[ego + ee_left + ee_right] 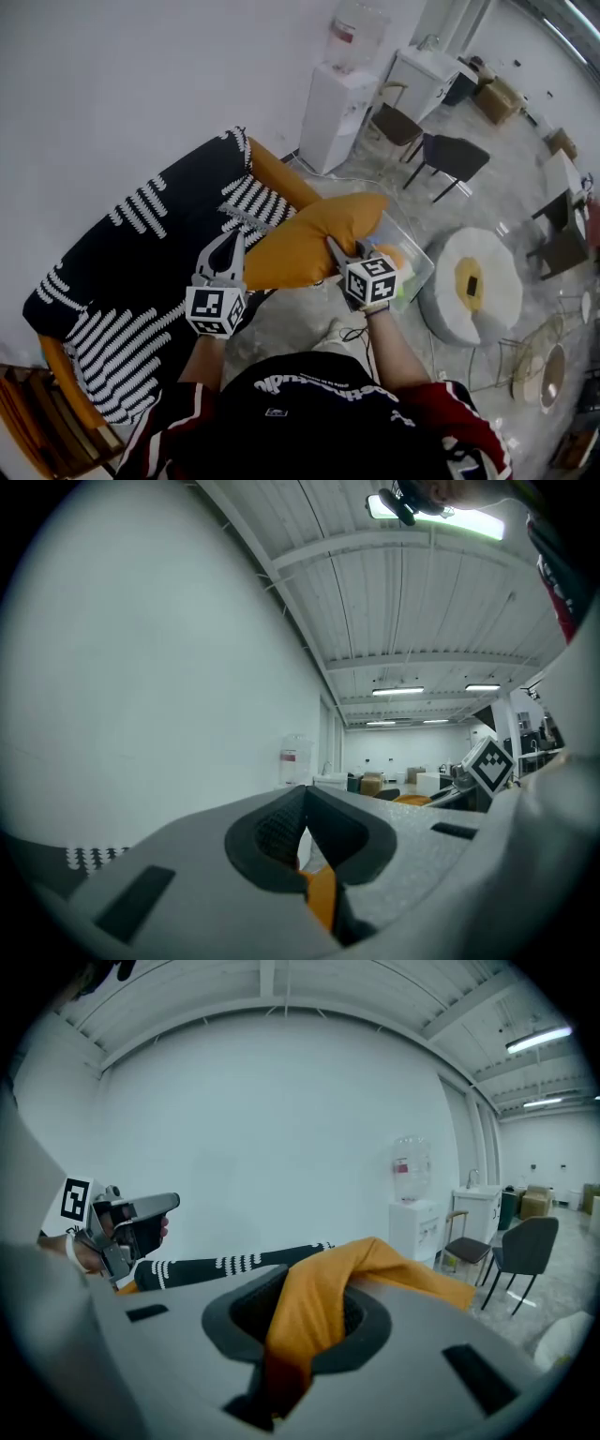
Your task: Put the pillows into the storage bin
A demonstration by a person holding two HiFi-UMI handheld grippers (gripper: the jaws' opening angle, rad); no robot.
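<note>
Head view: no table in play, just polished grey floor [291, 323] along a white wall [94, 94]. Sofa [141, 253] with a black/white striped cover against the wall. Water dispenser [337, 103] further along it, dark chairs [455, 157] and a round pale pouf [473, 281] out in the room. Clear storage bin [419, 272] on the floor just past the sofa end, something orange inside, partly hidden by the right marker cube.

The orange pillow [314, 239] is off the sofa, strung between the two tools. Its far corner overlaps the bin's rim in this view, so can't tell how far above it sits. Left hand-held gripper [236, 236] is at the pillow's sofa-side corner, right hand-held gripper [336, 251] at its bin-side edge.

Left gripper view: left hand-held gripper [302, 817] is clamped tight, a thin sliver of the pillow [322, 897] pinched low between the jaws. White wall at left, panelled ceiling with strip lights, water dispenser [293, 759] down the room. Right hand-held gripper's [459, 782] marker cube shows at right.

Right gripper view: right hand-held gripper [309, 1312] is clenched on a thick bunched fold of the pillow [394, 1265], jaws held slightly apart by the fabric. Cloth trails out towards the chair [520, 1246]. Left hand-held gripper [169, 1203] shows at left, above the striped sofa [234, 1265]. Water dispenser [412, 1213] stands by the wall.
</note>
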